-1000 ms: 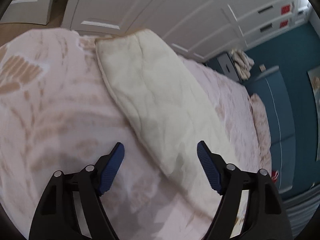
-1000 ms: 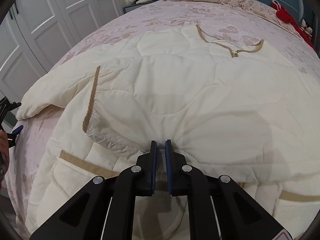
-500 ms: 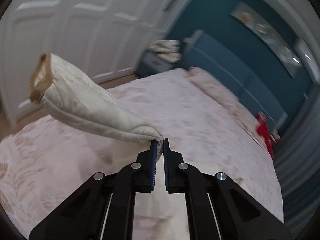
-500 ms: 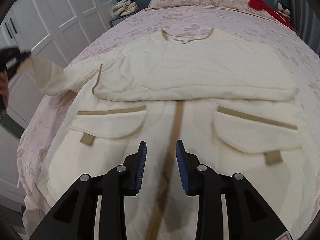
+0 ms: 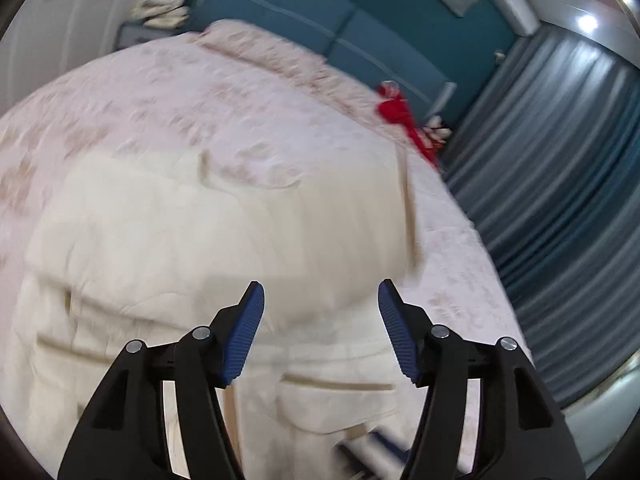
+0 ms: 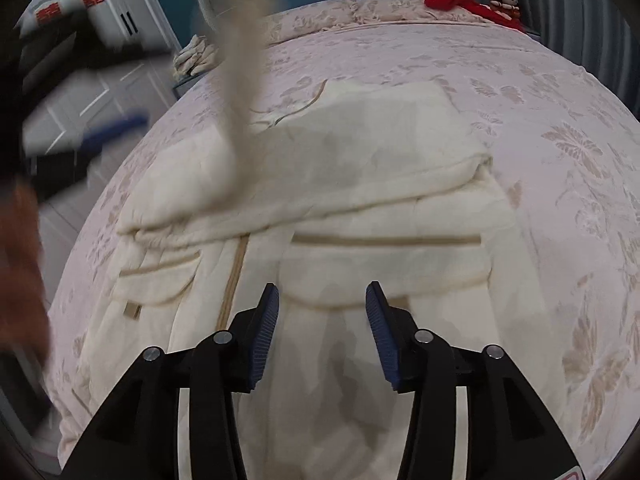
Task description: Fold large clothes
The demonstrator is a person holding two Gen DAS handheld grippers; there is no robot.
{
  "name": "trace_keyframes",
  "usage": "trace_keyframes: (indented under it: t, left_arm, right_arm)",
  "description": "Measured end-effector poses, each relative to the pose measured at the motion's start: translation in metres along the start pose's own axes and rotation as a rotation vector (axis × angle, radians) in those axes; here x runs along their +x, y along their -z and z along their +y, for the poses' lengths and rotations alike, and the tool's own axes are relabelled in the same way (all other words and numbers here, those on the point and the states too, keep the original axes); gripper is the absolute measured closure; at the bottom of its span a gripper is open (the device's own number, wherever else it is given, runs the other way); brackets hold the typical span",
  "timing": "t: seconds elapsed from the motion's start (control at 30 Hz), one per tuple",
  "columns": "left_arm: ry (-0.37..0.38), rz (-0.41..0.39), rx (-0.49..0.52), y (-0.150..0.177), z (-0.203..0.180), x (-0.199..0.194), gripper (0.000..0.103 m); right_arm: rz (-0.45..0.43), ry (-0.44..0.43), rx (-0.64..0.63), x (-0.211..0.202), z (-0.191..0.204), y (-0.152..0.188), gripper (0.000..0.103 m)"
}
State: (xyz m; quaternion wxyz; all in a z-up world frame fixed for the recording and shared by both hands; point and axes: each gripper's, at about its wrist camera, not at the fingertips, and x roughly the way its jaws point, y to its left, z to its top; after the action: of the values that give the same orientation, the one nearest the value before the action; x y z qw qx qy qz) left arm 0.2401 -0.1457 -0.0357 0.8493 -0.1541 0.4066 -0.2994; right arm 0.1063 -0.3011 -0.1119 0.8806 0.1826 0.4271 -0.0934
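The left gripper (image 5: 320, 308), clamped on the cream coat's sleeve (image 6: 240, 80) half a second ago, is now parted with nothing between its pads; the sleeve is seen blurred in mid-air over the coat (image 6: 360, 200). The right gripper (image 6: 322, 312), earlier pinching the fabric, has been opening and is empty above the coat's near part.

Left tool (image 5: 320, 304) gapes, just opened, empty, above cream coat (image 5: 180, 240).
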Motion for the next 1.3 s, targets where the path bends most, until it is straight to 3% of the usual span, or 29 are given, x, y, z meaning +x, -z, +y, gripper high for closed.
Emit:
trace_keyframes:
  t: [0.07, 0.1, 0.13, 0.17, 0.27, 0.37, 0.57, 0.67, 0.77, 0.83, 0.97, 1.03, 1.07, 1.13, 1.17, 1.2, 1.23, 1.27, 1.3]
  left_arm:
    - [-0.065, 0.003, -0.054, 0.006, 0.025, 0.002, 0.047]
    - [-0.101, -0.003, -0.096, 0.005, 0.043, -0.002, 0.047]
    - [-0.128, -0.017, -0.121, 0.001, 0.057, -0.01, 0.048]
    - [-0.15, -0.037, -0.135, -0.004, 0.062, -0.015, 0.047]
    - [-0.248, -0.094, -0.15, -0.018, 0.103, -0.049, 0.047]
    - [-0.319, -0.106, -0.204, -0.029, 0.143, -0.066, 0.047]
    - [-0.327, -0.09, -0.292, -0.018, 0.184, -0.085, 0.047]
    - [-0.275, -0.047, -0.349, -0.013, 0.198, -0.073, 0.044]
    - [-0.182, -0.009, -0.48, -0.009, 0.224, -0.053, 0.043]
    - [-0.147, -0.003, -0.573, -0.006, 0.24, -0.039, 0.043]
    - [-0.083, -0.023, -0.742, -0.002, 0.267, -0.022, 0.043]
    - [-0.058, -0.037, -0.812, -0.001, 0.276, -0.016, 0.044]
    - [-0.047, -0.043, -0.842, -0.001, 0.28, -0.014, 0.045]
    - [-0.045, -0.046, -0.868, -0.002, 0.282, -0.012, 0.053]
    - [-0.056, -0.041, -0.869, -0.003, 0.282, -0.011, 0.069]
    - [-0.067, -0.037, -0.862, -0.005, 0.282, -0.011, 0.079]
    - [-0.083, -0.036, -0.839, -0.009, 0.28, -0.014, 0.088]
    - [-0.088, -0.041, -0.818, -0.013, 0.278, -0.017, 0.092]
    - [-0.091, -0.052, -0.789, -0.018, 0.275, -0.021, 0.093]
  right_arm:
    - [0.006, -0.004, -0.016, 0.016, 0.001, -0.016, 0.058]
    - [0.032, -0.017, -0.038, 0.029, 0.008, -0.026, 0.072]
    - [0.051, -0.046, -0.055, 0.037, 0.017, -0.033, 0.095]
    - [0.058, -0.084, -0.073, 0.039, 0.031, -0.037, 0.099]
    - [0.026, -0.146, -0.175, 0.04, 0.08, -0.042, 0.099]
    - [0.087, -0.167, -0.271, 0.074, 0.126, -0.038, 0.099]
    - [0.19, -0.075, -0.303, 0.136, 0.142, -0.03, 0.1]
    - [0.201, -0.096, -0.287, 0.135, 0.132, -0.033, 0.102]
    - [0.142, -0.14, -0.222, 0.099, 0.112, -0.043, 0.092]
    - [0.073, -0.135, -0.167, 0.073, 0.09, -0.051, 0.07]
    - [-0.053, 0.008, -0.015, 0.043, 0.017, -0.082, 0.051]
    - [-0.062, 0.086, 0.079, 0.047, -0.021, -0.098, 0.045]
    - [-0.056, 0.084, 0.11, 0.051, -0.031, -0.102, 0.045]
    - [-0.003, 0.038, 0.184, 0.07, -0.054, -0.111, 0.045]
    - [0.025, 0.005, 0.197, 0.082, -0.056, -0.113, 0.045]
    - [0.047, -0.007, 0.197, 0.091, -0.055, -0.114, 0.056]
    - [0.072, -0.01, 0.188, 0.099, -0.054, -0.117, 0.086]
    - [0.092, -0.016, 0.161, 0.104, -0.05, -0.121, 0.098]
    - [0.076, -0.037, 0.145, 0.099, -0.045, -0.125, 0.098]
